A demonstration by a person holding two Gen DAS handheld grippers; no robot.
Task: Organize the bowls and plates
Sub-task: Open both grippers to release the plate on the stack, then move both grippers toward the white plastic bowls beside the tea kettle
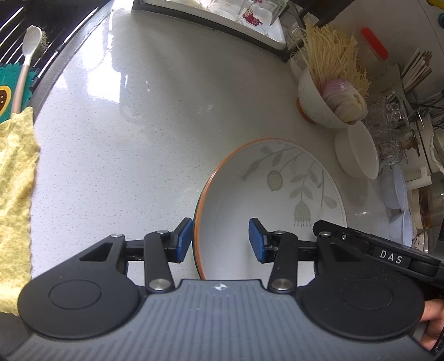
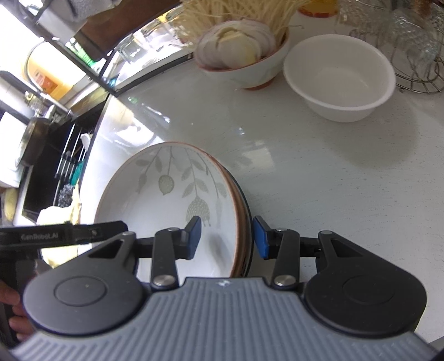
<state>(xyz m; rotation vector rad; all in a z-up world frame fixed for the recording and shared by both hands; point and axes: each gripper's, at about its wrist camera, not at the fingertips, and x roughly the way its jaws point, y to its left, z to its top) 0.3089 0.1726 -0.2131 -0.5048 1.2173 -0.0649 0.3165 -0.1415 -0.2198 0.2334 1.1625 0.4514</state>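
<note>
A stack of deep plates with a leaf pattern and orange rim sits on the white counter; it also shows in the right wrist view. My left gripper is open, its jaws astride the stack's left rim, one pad outside and one inside. My right gripper is open, its jaws astride the stack's right rim. An empty white bowl stands further back. A patterned bowl holding sliced onion and noodles stands beside it.
A yellow cloth and a white spoon lie at the left by the dark sink. Glassware on a wire rack and small white dishes crowd the right. A tray stands at the back.
</note>
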